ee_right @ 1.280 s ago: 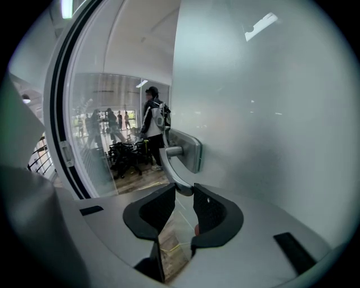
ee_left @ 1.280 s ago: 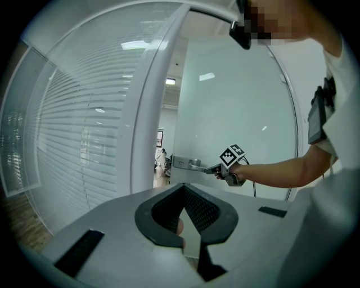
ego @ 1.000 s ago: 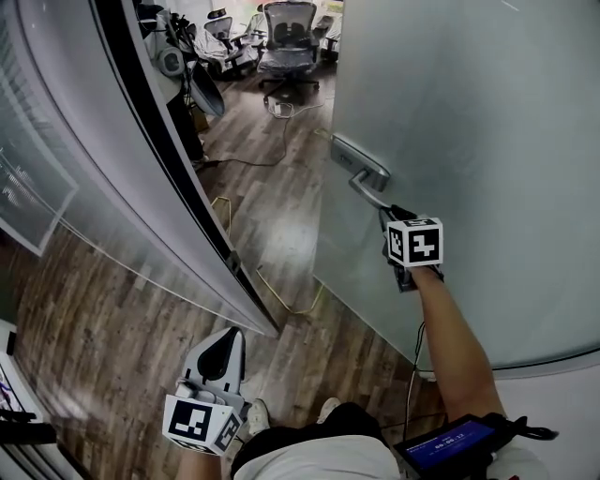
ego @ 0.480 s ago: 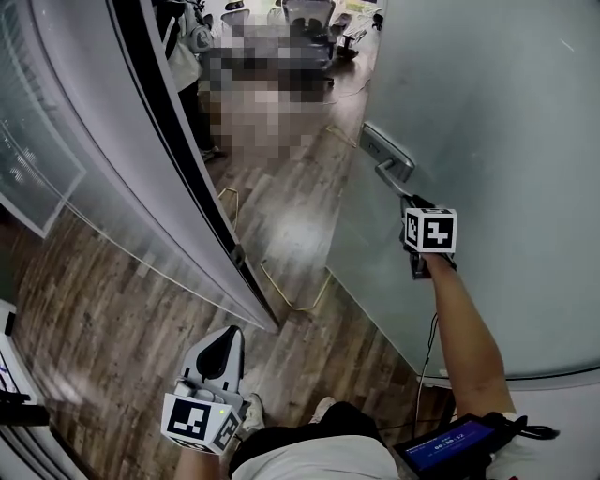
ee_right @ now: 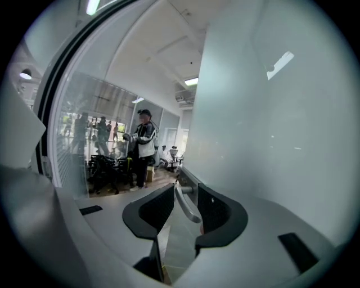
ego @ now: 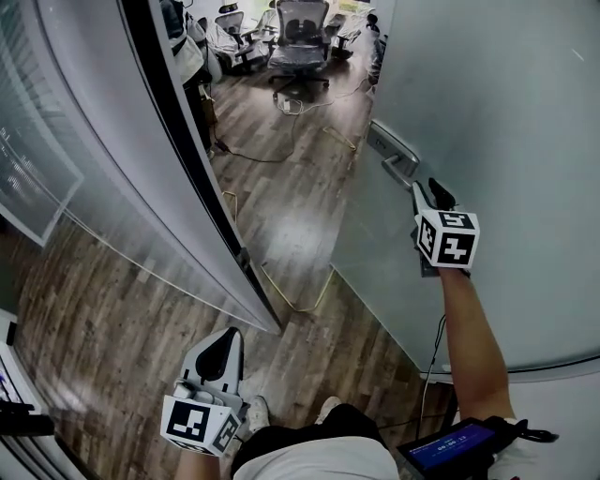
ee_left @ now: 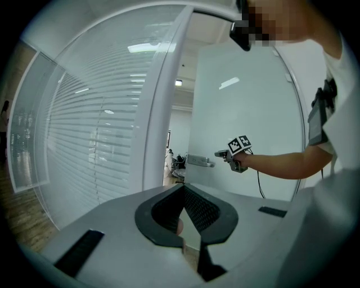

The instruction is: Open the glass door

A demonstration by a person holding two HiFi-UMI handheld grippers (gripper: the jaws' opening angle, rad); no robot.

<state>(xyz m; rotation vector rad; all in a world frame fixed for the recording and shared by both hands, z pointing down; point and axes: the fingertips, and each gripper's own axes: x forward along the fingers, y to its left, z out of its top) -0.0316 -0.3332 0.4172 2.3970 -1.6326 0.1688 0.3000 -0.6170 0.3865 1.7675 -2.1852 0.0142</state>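
Observation:
The frosted glass door (ego: pixel 487 112) stands swung open on the right of the head view. Its metal lever handle (ego: pixel 401 169) sits on a plate near the door's edge. My right gripper (ego: pixel 429 192) is at the lever's free end. In the right gripper view the handle (ee_right: pixel 188 205) lies between the jaws of my right gripper (ee_right: pixel 185 188), which are opening and leave a gap on each side of it. My left gripper (ego: pixel 223 345) hangs low by my left side, shut and empty. The left gripper (ee_left: pixel 184 188) view shows its tips meeting.
A dark door frame with a glass partition (ego: pixel 169 159) bounds the opening on the left. Beyond the doorway stand office chairs (ego: pixel 300 28), and a cable (ego: pixel 272 155) lies on the wood floor. A person (ee_right: pixel 143 146) stands inside the room.
The door's edge and handle have moved right, widening the doorway. My right gripper went right and up with the handle. The left gripper has stayed put.

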